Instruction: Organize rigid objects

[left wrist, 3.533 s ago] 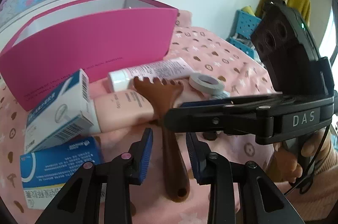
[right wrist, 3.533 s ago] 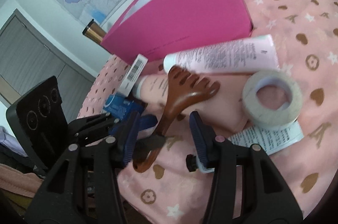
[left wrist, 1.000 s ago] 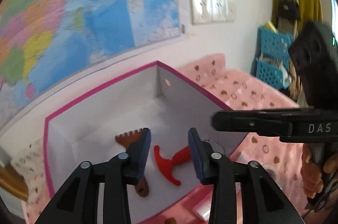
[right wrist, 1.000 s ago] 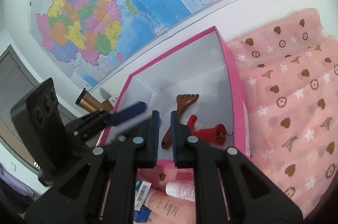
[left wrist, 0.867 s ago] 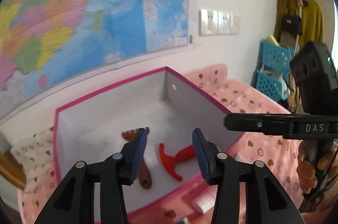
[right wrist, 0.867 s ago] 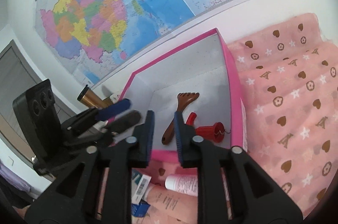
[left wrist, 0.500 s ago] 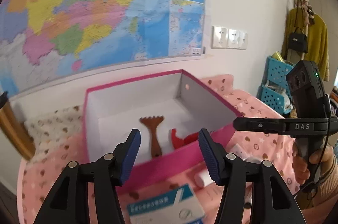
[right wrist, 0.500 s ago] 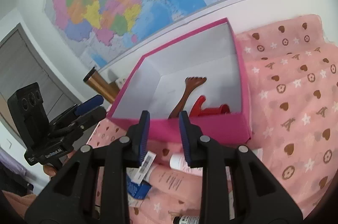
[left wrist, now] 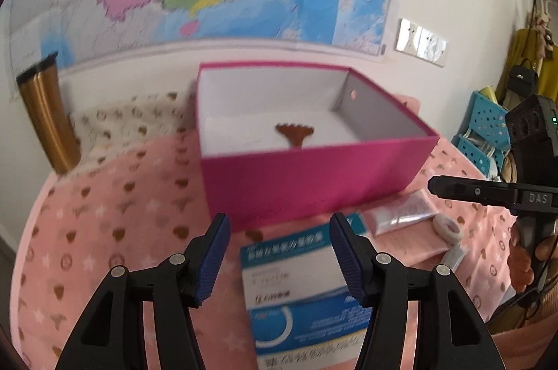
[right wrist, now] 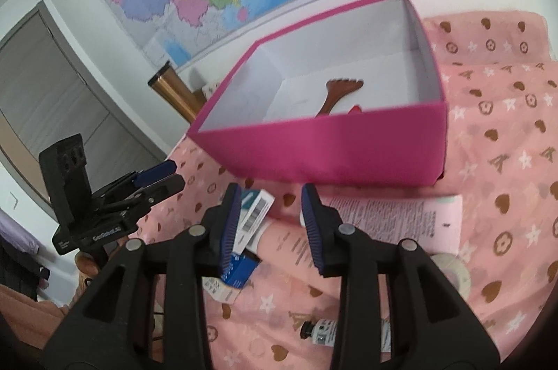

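Note:
An open pink box (left wrist: 314,181) (right wrist: 331,157) stands on the pink cloth. Inside it lies a brown claw-shaped wooden tool (left wrist: 294,134) (right wrist: 343,91), with a sliver of a red object (right wrist: 354,109) beside it. My left gripper (left wrist: 279,230) is open and empty, hovering in front of the box over a blue and white carton (left wrist: 300,293). My right gripper (right wrist: 272,206) holds nothing and its jaws are opening, in front of the box above a pink tube (right wrist: 394,216) and a barcoded carton (right wrist: 256,213).
A tape roll (left wrist: 446,227) (right wrist: 450,269), a silvery sachet (left wrist: 401,213) and a small dark-capped bottle (right wrist: 321,331) lie on the cloth. A gold tumbler (left wrist: 48,115) (right wrist: 174,91) stands left of the box. A map covers the wall behind.
Both grippers have pulled back from over the box and sunk toward the cloth, and both have opened wider. The brown tool, earlier among the clutter, lies in the box.

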